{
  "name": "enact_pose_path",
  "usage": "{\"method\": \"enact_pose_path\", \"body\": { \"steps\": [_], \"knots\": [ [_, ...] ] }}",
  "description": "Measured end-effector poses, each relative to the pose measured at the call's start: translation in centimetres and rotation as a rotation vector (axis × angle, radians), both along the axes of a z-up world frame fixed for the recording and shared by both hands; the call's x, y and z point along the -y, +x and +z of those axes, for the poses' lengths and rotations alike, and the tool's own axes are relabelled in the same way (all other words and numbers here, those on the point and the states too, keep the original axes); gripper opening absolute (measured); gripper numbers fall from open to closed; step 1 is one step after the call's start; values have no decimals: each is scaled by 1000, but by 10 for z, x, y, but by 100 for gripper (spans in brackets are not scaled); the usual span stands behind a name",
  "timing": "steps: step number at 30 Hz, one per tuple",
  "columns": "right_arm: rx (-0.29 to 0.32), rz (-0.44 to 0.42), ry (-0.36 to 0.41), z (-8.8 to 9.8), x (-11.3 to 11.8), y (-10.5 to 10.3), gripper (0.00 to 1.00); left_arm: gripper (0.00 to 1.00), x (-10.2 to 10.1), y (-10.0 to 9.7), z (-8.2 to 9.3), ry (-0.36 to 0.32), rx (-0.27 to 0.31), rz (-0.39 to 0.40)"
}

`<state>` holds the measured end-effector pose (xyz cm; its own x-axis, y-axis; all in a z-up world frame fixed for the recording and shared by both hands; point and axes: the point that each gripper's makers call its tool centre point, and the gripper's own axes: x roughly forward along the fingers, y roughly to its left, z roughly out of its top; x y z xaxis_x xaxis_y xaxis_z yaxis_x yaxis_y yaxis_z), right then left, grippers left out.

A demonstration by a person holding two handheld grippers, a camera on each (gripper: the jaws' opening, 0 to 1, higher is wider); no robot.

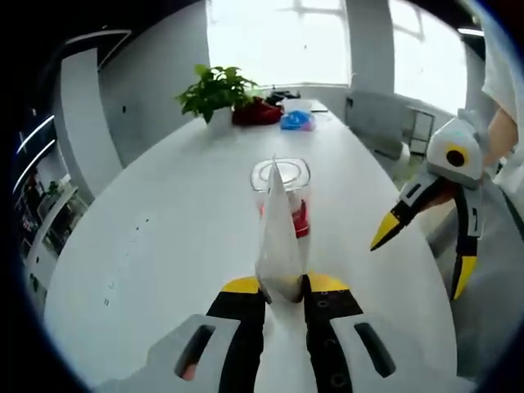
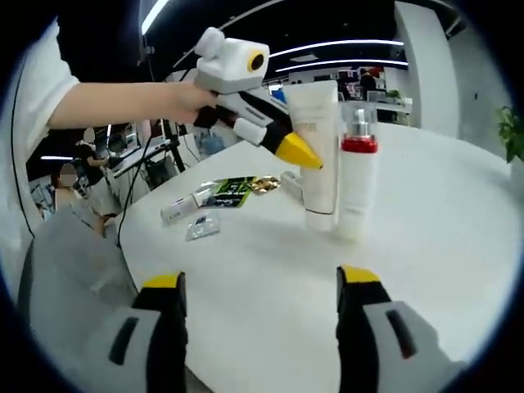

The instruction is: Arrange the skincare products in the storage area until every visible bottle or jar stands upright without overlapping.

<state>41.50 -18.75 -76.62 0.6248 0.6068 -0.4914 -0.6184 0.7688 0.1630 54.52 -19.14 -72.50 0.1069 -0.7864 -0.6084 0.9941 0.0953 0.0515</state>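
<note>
Currently: left gripper (image 1: pixel 282 286) clamped on upright white tube (image 1: pixel 277 237), touching bottle (image 2: pixel 356 176); right gripper (image 2: pixel 260 307) jaws wide, holding nothing; white table (image 1: pixel 164 246).

The left gripper (image 1: pixel 282 286) is pinching something between closed jaws; the right gripper (image 2: pixel 260 288) is hovering, jaws spread wide.
</note>
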Motion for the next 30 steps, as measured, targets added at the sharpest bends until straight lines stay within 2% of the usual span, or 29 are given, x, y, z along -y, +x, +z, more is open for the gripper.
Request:
{"method": "enact_pose_path", "body": {
  "steps": [8,20,30],
  "knots": [
    [0,1,-1,0,-1,0,76,16,0,-3,-3,17,14,-20],
    [2,-4,2,1,0,0,76,19,-5,-5,-9,41,-12,-17],
    [10,-8,0,5,2,0,76,28,-14,-5,-4,25,-35,44]
  ]
}}
